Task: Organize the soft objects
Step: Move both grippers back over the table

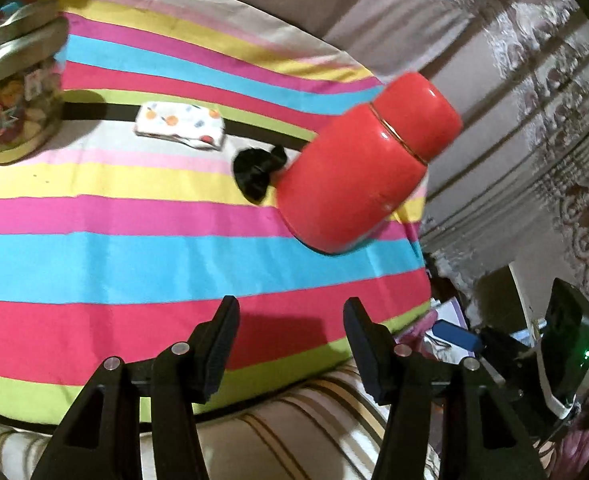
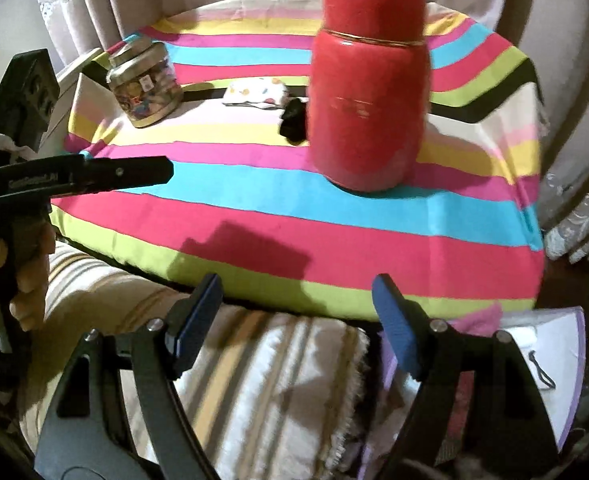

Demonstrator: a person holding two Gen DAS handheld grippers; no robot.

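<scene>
A folded white cloth with coloured dots (image 1: 180, 125) lies on the striped tablecloth (image 1: 134, 256) towards the back; it also shows in the right wrist view (image 2: 256, 91). A black fabric piece (image 1: 256, 172) lies beside it, next to a red flask (image 1: 368, 158); in the right wrist view the black piece (image 2: 292, 122) is partly hidden behind the flask (image 2: 368, 88). My left gripper (image 1: 290, 344) is open and empty over the table's near edge. My right gripper (image 2: 296, 322) is open and empty, before the table's front edge. The left gripper (image 2: 166, 174) shows from the side in the right wrist view.
A glass jar with a metal lid (image 1: 16, 92) stands at the back left, also in the right wrist view (image 2: 144, 84). Curtains (image 1: 534, 80) hang behind and to the right. A striped cushion (image 2: 262, 380) lies below the table's front edge.
</scene>
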